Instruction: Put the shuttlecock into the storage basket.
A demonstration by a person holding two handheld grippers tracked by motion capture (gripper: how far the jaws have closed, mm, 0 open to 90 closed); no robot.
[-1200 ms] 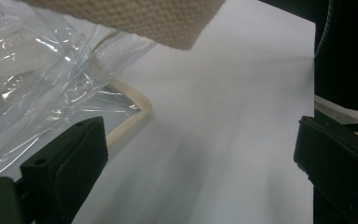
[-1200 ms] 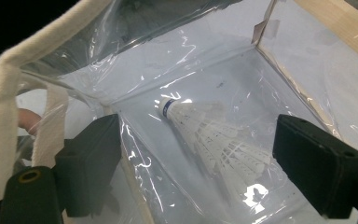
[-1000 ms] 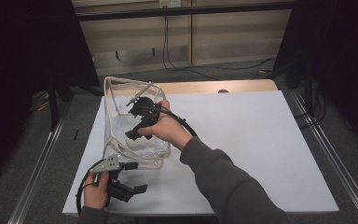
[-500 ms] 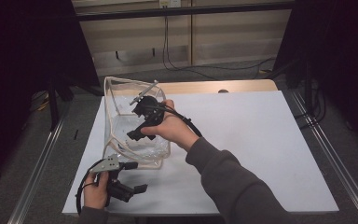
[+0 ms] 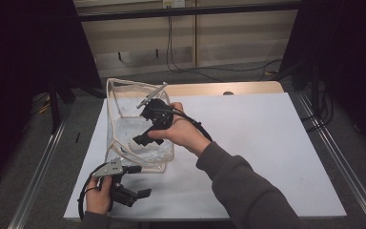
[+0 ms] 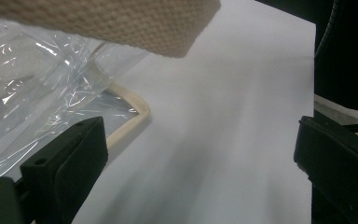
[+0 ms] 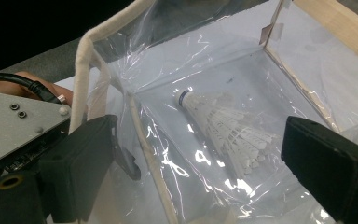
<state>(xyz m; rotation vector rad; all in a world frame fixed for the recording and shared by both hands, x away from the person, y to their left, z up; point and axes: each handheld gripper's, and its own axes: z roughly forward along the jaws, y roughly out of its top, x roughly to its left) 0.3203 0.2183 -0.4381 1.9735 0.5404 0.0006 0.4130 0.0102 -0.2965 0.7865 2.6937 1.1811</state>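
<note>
- Your right gripper hangs over the clear bag; its jaws have just been opening and stand wide, nothing between them.
- The shuttlecock lies on the bag's floor, apparently released.
- Your left gripper, just in front of the bag, is wide and empty.

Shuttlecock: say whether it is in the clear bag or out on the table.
In. The right gripper view shows the shuttlecock lying on its side on the floor of the clear bag, behind its plastic wall.
</note>
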